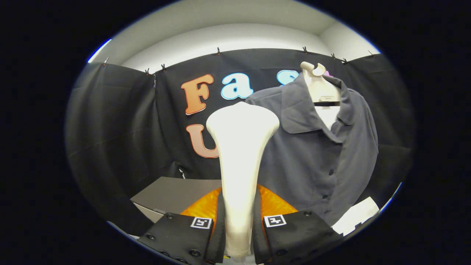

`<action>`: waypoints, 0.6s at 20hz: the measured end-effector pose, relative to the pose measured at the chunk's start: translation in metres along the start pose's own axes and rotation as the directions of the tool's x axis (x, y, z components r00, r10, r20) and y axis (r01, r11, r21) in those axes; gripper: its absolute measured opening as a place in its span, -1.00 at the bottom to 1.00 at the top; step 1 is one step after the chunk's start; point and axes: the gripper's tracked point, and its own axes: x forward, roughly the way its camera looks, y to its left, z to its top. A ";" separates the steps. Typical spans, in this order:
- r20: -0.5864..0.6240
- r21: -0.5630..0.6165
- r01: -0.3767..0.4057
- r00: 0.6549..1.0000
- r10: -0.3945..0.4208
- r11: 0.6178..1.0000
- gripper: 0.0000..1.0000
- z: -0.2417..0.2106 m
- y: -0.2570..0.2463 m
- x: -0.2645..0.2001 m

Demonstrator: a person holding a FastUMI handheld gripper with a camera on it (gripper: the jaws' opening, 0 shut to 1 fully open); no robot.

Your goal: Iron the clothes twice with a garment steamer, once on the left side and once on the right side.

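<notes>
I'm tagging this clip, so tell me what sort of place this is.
Probably a staged recording booth, not a home: black cloth wall clipped up under a plain white ceiling, a dark shirt on a hanger, and the gripper shut on a white garment steamer beside it.

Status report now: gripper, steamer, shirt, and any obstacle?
Gripper shut on steamer, handle between both fingers. Steamer head up, just left of the grey shirt on its hanger; contact unclear. Nothing between them.
</notes>
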 end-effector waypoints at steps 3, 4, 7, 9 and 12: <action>0.017 0.001 0.040 0.999 -0.040 0.999 -0.24 0.008 -0.032 -0.005; 0.019 0.002 0.051 0.999 -0.051 0.999 -0.24 0.008 -0.042 -0.005; 0.021 0.000 0.078 0.997 -0.078 0.997 -0.24 0.006 -0.072 -0.004; 0.022 0.000 0.095 0.995 -0.095 0.995 -0.24 0.007 -0.091 -0.001; 0.022 0.005 0.121 0.992 -0.121 0.993 -0.24 0.005 -0.116 0.007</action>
